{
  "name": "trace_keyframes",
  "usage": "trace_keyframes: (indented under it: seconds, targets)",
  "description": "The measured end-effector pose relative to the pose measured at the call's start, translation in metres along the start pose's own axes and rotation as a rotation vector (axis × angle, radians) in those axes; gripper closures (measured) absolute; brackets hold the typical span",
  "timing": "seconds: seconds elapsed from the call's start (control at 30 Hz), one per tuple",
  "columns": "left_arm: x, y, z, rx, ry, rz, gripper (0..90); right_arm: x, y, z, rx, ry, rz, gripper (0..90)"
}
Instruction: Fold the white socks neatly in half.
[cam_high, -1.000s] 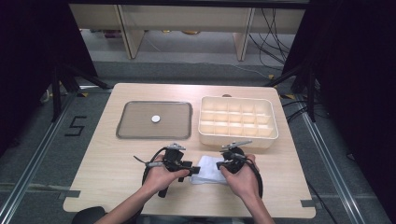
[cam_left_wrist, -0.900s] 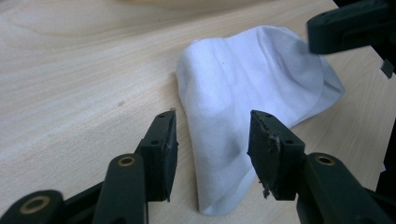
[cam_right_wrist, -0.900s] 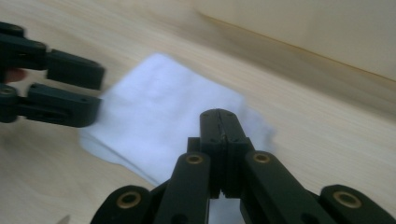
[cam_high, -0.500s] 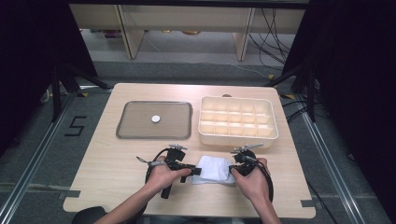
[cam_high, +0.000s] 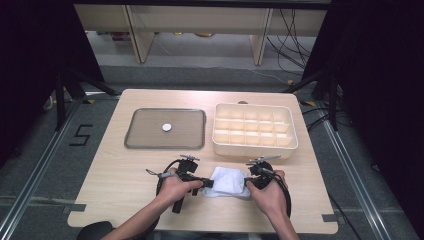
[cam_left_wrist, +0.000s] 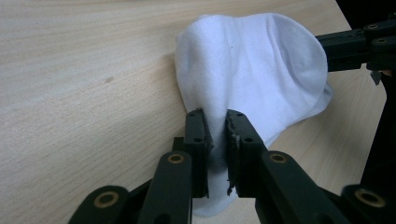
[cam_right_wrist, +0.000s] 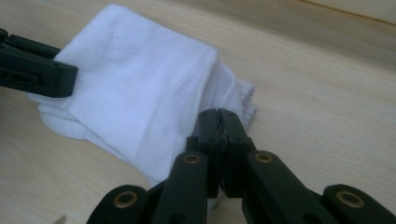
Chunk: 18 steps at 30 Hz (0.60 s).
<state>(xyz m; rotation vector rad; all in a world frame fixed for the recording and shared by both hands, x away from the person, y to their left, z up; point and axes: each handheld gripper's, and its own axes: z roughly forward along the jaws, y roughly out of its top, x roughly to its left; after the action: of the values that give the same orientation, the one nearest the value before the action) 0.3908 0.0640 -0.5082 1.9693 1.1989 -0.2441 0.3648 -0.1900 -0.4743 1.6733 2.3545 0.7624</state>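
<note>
Item: white cotton sock (cam_high: 227, 181), soft knit, lying flat and partly doubled over on the near edge of the pale wooden desk (cam_high: 125, 175), between the two hands.

Left gripper (cam_left_wrist: 217, 122) — black fingers (cam_left_wrist: 196, 135) have just been closing, with a raised fold of the sock between them; in the left gripper view the pads pinch that fold at the sock's left end. Seen in the high view at (cam_high: 205, 182).

Right gripper (cam_right_wrist: 218, 122) — fingers (cam_right_wrist: 233, 133) clenched tight, pads together; they appear to nip the edge of the fabric at the sock's ribbed end, though how much cloth is caught cannot be told. Seen in the high view at (cam_high: 248, 182).

Step in hand, as judged: securing both ends of the sock for a fold or a lift. To do it well, both pinches should hold all layers, not the top layer alone; the hands should rise together and keep the cloth lightly taut — a one-sided pull would drag the sock out of the weaker grip.

Further off: grey rectangular metal tray (cam_high: 145, 142) with one small white round disc (cam_high: 166, 127) on it, at desk's far left; cream plastic box (cam_high: 255, 149) divided into many compartments, far right, just beyond the right hand. Neither touches the sock.
</note>
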Motion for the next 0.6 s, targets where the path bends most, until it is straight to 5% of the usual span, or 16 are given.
trace_keyframes:
  seconds: [0.07, 0.33, 0.47, 0.6]
  targets:
    - [-0.001, 0.000, -0.002, -0.007, -0.004, -0.002, 80.0, -0.001, -0.001, 0.000, -0.009, 0.041, -0.019, 89.1]
    - [-0.007, 0.003, -0.013, -0.024, -0.008, 0.028, 80.1, 0.000, -0.001, 0.001, -0.001, 0.029, -0.038, 88.4]
    - [-0.005, 0.004, -0.014, -0.025, -0.039, 0.033, 80.1, 0.002, 0.002, -0.008, -0.054, 0.066, -0.016, 88.6]
    - [-0.007, 0.004, -0.015, -0.023, -0.012, 0.037, 80.0, 0.009, 0.008, -0.023, -0.125, 0.057, -0.037, 90.0]
